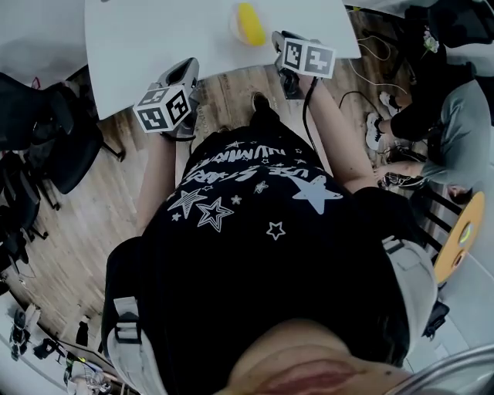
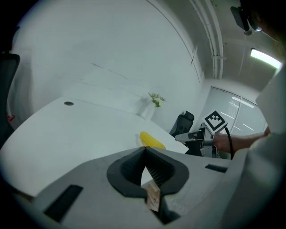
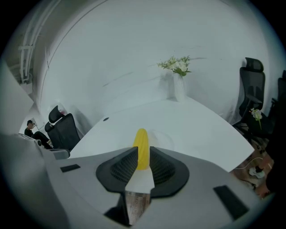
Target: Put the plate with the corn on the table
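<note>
A yellow corn cob [image 1: 248, 23] lies on a pale plate [image 1: 234, 27] near the front edge of the white table [image 1: 154, 46]. My right gripper [image 1: 281, 40] sits just right of the plate, its jaws a narrow gap apart. In the right gripper view the corn [image 3: 141, 138] shows through that gap at the tips of my right gripper [image 3: 143, 150], with the plate [image 3: 164, 137] faint around it; nothing is pinched. My left gripper [image 1: 185, 71] hangs below the table edge over the floor. In its own view the left gripper [image 2: 144, 150] is shut and empty, and the corn [image 2: 152, 140] lies beyond it.
A white vase of flowers [image 3: 178, 85] stands at the table's far side. Black office chairs [image 1: 46, 131] crowd the left, and another chair [image 3: 252, 85] is at the right. A seated person [image 1: 455, 139] and cables [image 1: 370, 54] on the wooden floor are at the right.
</note>
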### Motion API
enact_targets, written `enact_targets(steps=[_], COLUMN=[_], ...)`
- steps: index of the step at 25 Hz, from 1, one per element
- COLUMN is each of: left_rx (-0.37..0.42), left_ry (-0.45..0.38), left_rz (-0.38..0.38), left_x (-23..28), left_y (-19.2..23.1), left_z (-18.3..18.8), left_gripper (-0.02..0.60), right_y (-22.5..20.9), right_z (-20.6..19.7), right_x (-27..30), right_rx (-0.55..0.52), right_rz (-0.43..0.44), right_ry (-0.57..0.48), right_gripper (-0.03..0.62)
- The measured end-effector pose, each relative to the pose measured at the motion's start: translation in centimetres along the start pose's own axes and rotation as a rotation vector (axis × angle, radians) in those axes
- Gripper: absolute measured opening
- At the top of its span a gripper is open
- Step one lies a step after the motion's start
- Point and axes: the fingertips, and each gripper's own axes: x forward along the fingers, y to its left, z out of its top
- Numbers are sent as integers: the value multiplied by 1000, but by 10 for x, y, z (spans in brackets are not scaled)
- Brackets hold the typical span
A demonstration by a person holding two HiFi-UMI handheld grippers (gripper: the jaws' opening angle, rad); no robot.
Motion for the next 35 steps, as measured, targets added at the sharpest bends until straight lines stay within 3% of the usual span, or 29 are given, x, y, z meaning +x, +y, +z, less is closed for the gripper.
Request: enact_targets(steps=[9,16,23,35], left_rx=[-3,4,13,29], left_ry=[64,43,21,37], left_rz=[-51,-60,-27,-38], left_x=[-30,-44,-39,-34], left_y=[2,-9,-24,-103], left_z=[-38,-39,-34,-59], left_gripper=[5,5,5,5], right_y=[19,23,20,-4], right_z=[-54,-67,-58,-91], right_x=[-30,-41,-56,-104], right_rx=[-16,-24,-66,-62], right_rz=[-56,-66,-23,86], right_ry=[14,13,3,37], right_gripper=[47,20,6,6])
